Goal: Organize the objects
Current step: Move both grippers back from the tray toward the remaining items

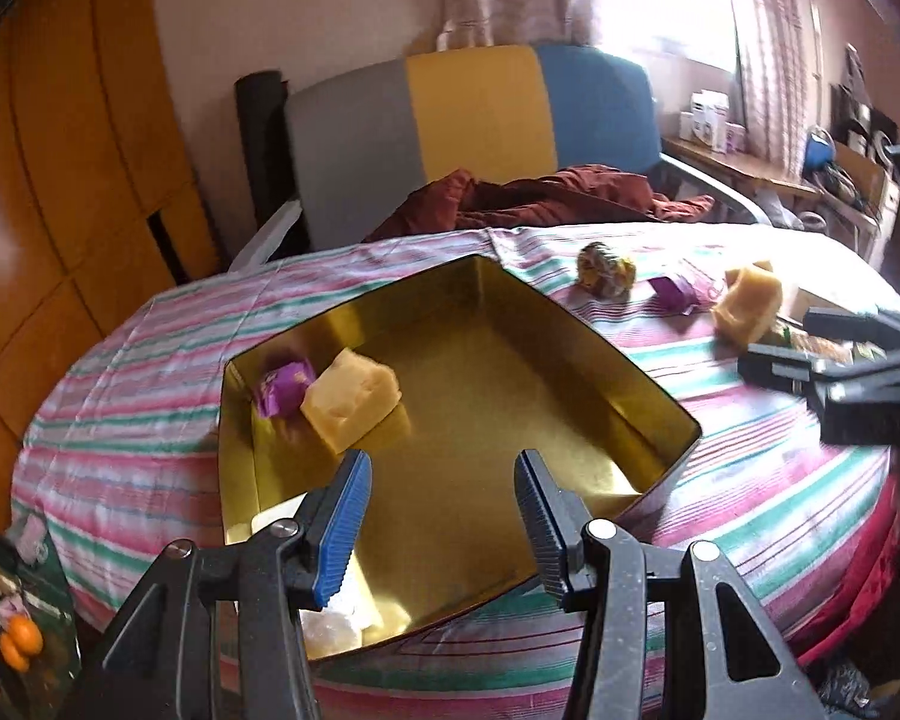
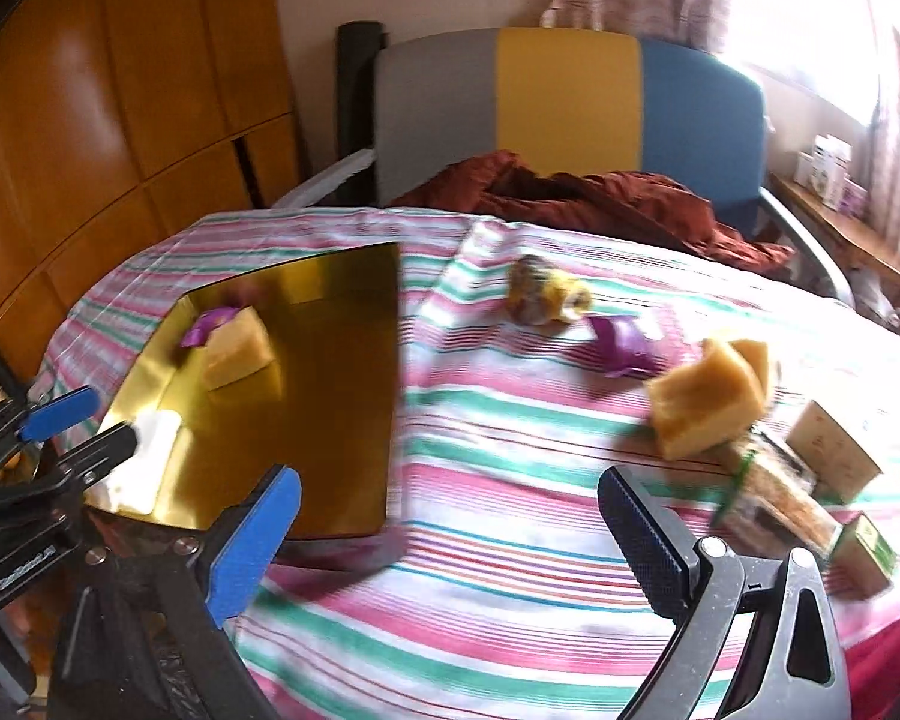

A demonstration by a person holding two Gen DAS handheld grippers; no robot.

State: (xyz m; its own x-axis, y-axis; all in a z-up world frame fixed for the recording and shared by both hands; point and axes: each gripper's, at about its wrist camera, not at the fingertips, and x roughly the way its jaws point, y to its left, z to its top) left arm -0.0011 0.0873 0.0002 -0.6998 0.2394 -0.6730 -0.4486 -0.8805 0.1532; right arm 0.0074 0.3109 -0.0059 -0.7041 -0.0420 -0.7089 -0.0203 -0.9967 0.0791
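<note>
Nearest, the right gripper (image 2: pixel 447 531) hangs with jaws spread wide and empty over the striped tabletop (image 2: pixel 510 540); the left gripper (image 1: pixel 444 519), jaws partly apart and empty, is over the gold tin (image 1: pixel 660 408). Farther right lies a yellow sponge block (image 2: pixel 705 405): probably light and squashy, best pinched across its flat sides.

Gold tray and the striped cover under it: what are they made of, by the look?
Gold rectangular tray: probably thin sheet metal with a glossy, mirror-like finish; its walls reflect the yellow block lying inside. Pink, green and white striped cover: woven fabric, matte; it creases and drapes over the table edge.
</note>
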